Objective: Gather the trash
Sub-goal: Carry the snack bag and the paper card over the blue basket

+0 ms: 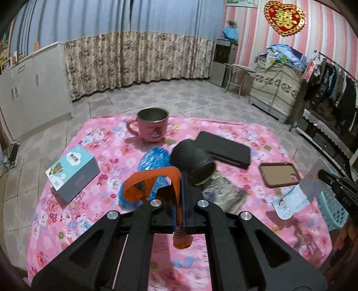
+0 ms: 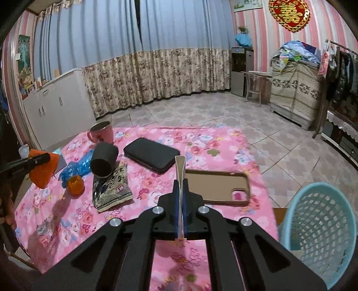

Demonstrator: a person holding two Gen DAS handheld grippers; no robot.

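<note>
The left tongs (image 1: 179, 192) are closed tight on an orange wrapper (image 1: 152, 183), held up over the pink flowery tabletop (image 1: 107, 143). The right tongs (image 2: 180, 201) pinch a thin white paper (image 2: 180, 165). A blue basket (image 2: 322, 226) sits just past the tabletop's right edge. A blue wrapper (image 1: 154, 159) and a printed packet (image 2: 111, 190) lie by the dark tipped cup (image 2: 104, 160).

A gold double-happiness sign 囍 sits on the red heart (image 1: 284, 17) on the wall, far above the tongs. Words on the blue box (image 1: 72, 172) are too blurry to read.
</note>
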